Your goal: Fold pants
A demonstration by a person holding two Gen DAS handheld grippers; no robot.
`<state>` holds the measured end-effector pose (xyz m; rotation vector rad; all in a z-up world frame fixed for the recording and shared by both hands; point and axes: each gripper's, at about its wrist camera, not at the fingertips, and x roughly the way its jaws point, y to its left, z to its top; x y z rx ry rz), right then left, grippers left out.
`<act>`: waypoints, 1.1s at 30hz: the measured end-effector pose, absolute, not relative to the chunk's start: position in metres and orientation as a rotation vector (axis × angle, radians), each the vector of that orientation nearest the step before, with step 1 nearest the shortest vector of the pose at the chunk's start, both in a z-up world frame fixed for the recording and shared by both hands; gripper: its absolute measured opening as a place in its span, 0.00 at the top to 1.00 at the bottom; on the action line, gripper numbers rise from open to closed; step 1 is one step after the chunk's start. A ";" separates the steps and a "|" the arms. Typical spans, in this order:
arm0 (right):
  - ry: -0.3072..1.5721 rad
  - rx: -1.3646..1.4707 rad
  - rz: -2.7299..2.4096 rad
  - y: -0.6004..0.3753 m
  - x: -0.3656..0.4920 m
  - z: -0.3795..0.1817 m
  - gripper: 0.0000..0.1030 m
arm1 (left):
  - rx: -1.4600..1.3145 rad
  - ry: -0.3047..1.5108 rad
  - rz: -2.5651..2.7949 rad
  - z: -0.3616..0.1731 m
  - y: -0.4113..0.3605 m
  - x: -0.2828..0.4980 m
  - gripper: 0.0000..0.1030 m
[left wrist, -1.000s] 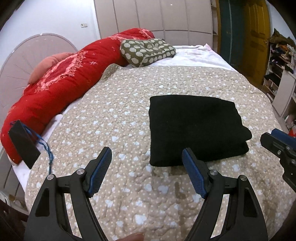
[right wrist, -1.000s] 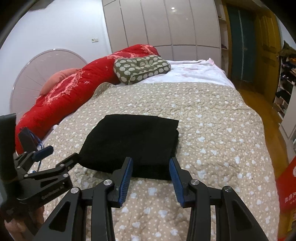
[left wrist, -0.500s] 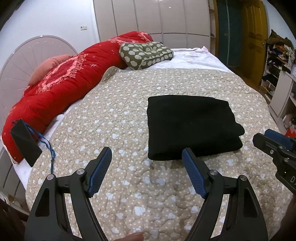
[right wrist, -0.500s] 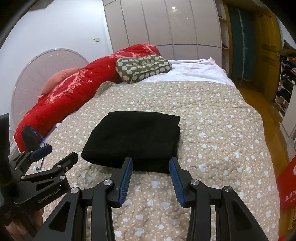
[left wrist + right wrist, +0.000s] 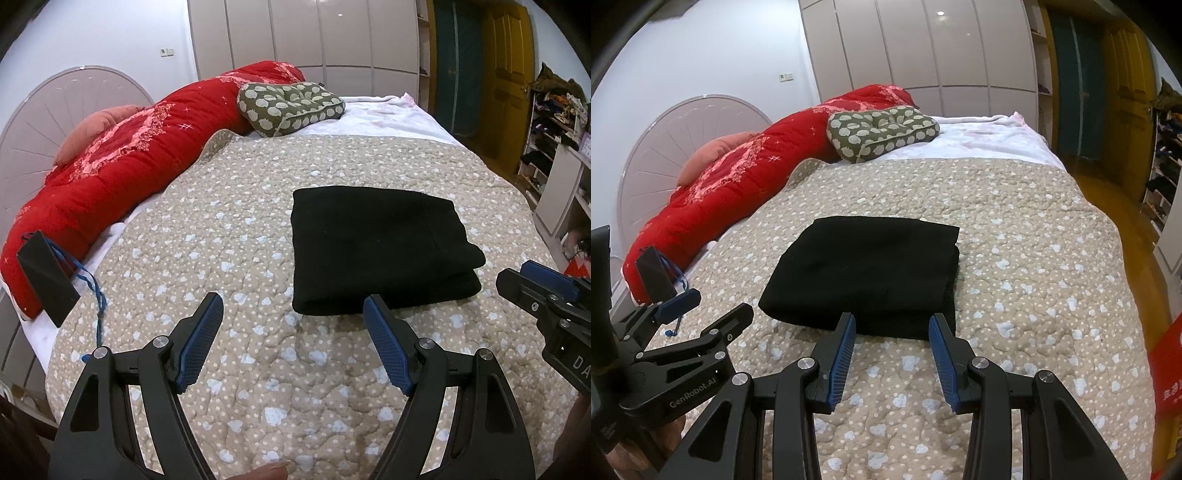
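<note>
The black pants (image 5: 376, 251) (image 5: 868, 273) lie folded into a thick rectangle on the beige dotted quilt (image 5: 229, 229) (image 5: 1034, 258). My left gripper (image 5: 293, 304) hovers just short of their near left corner, open, with nothing between its blue pads. My right gripper (image 5: 892, 319) hangs before the near edge of the pants, open and holding nothing. The right gripper also shows at the right edge of the left wrist view (image 5: 543, 284). The left gripper appears at the lower left of the right wrist view (image 5: 701, 310).
A long red duvet (image 5: 122, 166) (image 5: 746, 184) runs along the bed's left side. A green patterned cushion (image 5: 291, 103) (image 5: 882, 129) lies at the far end. A black card on a blue cord (image 5: 48, 273) rests near the left edge. Shelves and a yellow door (image 5: 509, 81) stand to the right.
Both grippers have drawn back a little from the folded pants, which now sit farther off. The pants themselves have not moved, and both jaws stay as wide as before.
</note>
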<state>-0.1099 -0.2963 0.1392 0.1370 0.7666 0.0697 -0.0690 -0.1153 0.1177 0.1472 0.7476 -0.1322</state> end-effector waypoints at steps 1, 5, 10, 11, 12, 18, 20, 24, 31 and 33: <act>0.767 0.137 0.070 -0.296 -0.110 0.139 0.61 | 0.146 0.747 -0.131 0.118 -0.115 -0.069 0.23; 0.772 0.135 0.070 -0.296 -0.110 0.139 0.61 | 0.141 0.751 -0.137 0.117 -0.116 -0.069 0.23; 0.779 0.130 0.075 -0.293 -0.109 0.138 0.61 | 0.140 0.752 -0.139 0.117 -0.116 -0.069 0.23; 0.780 0.129 0.076 -0.293 -0.109 0.137 0.61 | 0.140 0.752 -0.140 0.117 -0.116 -0.069 0.23; 0.779 0.129 0.077 -0.292 -0.109 0.138 0.61 | 0.139 0.752 -0.142 0.117 -0.116 -0.069 0.23; 0.780 0.122 0.080 -0.289 -0.106 0.138 0.61 | 0.133 0.756 -0.142 0.117 -0.116 -0.069 0.23; 0.783 0.120 0.082 -0.288 -0.105 0.137 0.61 | 0.129 0.760 -0.145 0.116 -0.114 -0.067 0.23; 0.785 0.119 0.084 -0.287 -0.104 0.136 0.61 | 0.123 0.768 -0.152 0.115 -0.113 -0.065 0.23; 0.794 0.120 0.084 -0.287 -0.103 0.134 0.61 | 0.116 0.777 -0.154 0.113 -0.112 -0.064 0.23; 0.796 0.123 0.083 -0.287 -0.103 0.133 0.61 | 0.114 0.779 -0.154 0.113 -0.112 -0.063 0.23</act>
